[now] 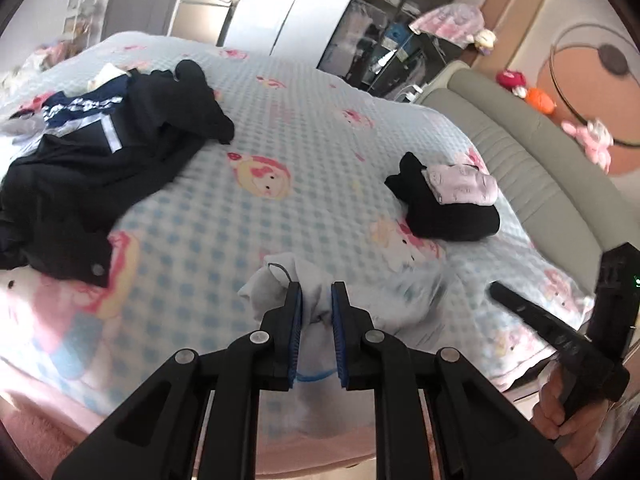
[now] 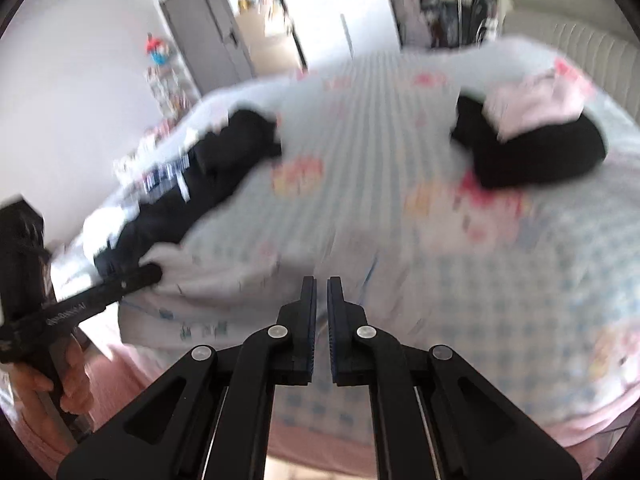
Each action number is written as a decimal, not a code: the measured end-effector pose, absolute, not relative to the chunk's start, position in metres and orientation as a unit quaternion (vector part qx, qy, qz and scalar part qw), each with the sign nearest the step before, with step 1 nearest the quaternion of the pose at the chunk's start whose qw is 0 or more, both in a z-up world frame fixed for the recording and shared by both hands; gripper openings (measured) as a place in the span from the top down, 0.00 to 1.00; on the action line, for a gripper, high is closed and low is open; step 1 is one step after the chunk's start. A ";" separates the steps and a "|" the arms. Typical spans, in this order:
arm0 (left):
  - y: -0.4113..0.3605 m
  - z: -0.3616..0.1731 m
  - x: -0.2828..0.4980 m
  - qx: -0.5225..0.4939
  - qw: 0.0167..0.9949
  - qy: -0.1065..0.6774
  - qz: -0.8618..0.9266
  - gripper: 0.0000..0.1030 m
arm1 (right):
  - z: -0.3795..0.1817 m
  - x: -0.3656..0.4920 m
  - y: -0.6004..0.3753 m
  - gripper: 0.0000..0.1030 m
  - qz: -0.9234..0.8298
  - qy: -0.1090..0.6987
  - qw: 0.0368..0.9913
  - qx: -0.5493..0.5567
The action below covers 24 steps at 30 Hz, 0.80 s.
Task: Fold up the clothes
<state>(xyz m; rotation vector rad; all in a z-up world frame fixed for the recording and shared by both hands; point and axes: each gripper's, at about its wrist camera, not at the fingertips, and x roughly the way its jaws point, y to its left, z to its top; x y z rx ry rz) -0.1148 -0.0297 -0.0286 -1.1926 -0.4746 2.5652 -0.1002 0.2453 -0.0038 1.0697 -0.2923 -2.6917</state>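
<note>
Fingers clamped on bunched white garment

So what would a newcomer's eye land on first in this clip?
The left gripper up front, jaws pinching a bunched white garment at the bed's near edge. Then the dark clothes pile sprawled at far left, and the small folded stack, pink piece on black, at right near the headboard.

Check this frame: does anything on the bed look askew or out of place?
Yes. The black garments sprawl crumpled and unfolded at the bed's left, unlike the folded stack on the right. The left gripper pinches a bunched white garment.
</note>
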 end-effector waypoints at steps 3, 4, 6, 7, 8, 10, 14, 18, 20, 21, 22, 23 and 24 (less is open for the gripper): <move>-0.028 -0.058 -0.121 -0.452 0.123 -0.163 0.869 0.85 | -0.011 -0.099 0.243 0.96 -0.917 -0.081 0.098 0.378; -0.029 -0.071 -0.122 -0.466 0.116 -0.164 0.862 0.85 | -0.023 -0.099 0.243 0.96 -0.909 -0.079 0.095 0.399; -0.029 -0.085 -0.120 -0.479 0.101 -0.158 0.858 0.84 | -0.052 -0.095 0.243 0.96 -0.886 -0.083 0.098 0.445; -0.027 -0.091 -0.118 -0.482 0.094 -0.153 0.857 0.82 | -0.063 -0.091 0.242 0.96 -0.878 -0.088 0.099 0.460; -0.027 -0.097 -0.114 -0.488 0.091 -0.151 0.855 0.74 | -0.074 -0.088 0.241 0.95 -0.871 -0.092 0.098 0.472; -0.029 -0.109 -0.105 -0.501 0.103 -0.162 0.844 0.53 | -0.094 -0.081 0.239 0.90 -0.856 -0.100 0.097 0.497; -0.022 -0.118 -0.077 -0.511 0.148 -0.133 0.836 0.51 | -0.118 -0.061 0.246 0.69 -0.831 -0.108 0.102 0.536; 0.008 -0.130 -0.064 -0.535 0.182 -0.082 0.821 0.52 | -0.127 -0.044 0.248 0.69 -0.812 -0.091 0.116 0.564; 0.023 -0.140 -0.066 -0.547 0.195 -0.075 0.811 0.55 | -0.132 -0.042 0.241 0.69 -0.809 -0.079 0.122 0.569; 0.028 -0.144 -0.068 -0.550 0.200 -0.076 0.807 0.56 | -0.136 -0.047 0.236 0.69 -0.804 -0.081 0.135 0.573; 0.035 -0.150 -0.071 -0.555 0.206 -0.078 0.802 0.57 | -0.141 -0.052 0.231 0.69 -0.799 -0.083 0.148 0.577; 0.042 -0.155 -0.074 -0.559 0.212 -0.079 0.798 0.58 | -0.143 -0.058 0.226 0.70 -0.799 -0.077 0.148 0.577; 0.046 -0.157 -0.076 -0.561 0.215 -0.076 0.796 0.58 | -0.145 -0.063 0.222 0.70 -0.801 -0.069 0.145 0.576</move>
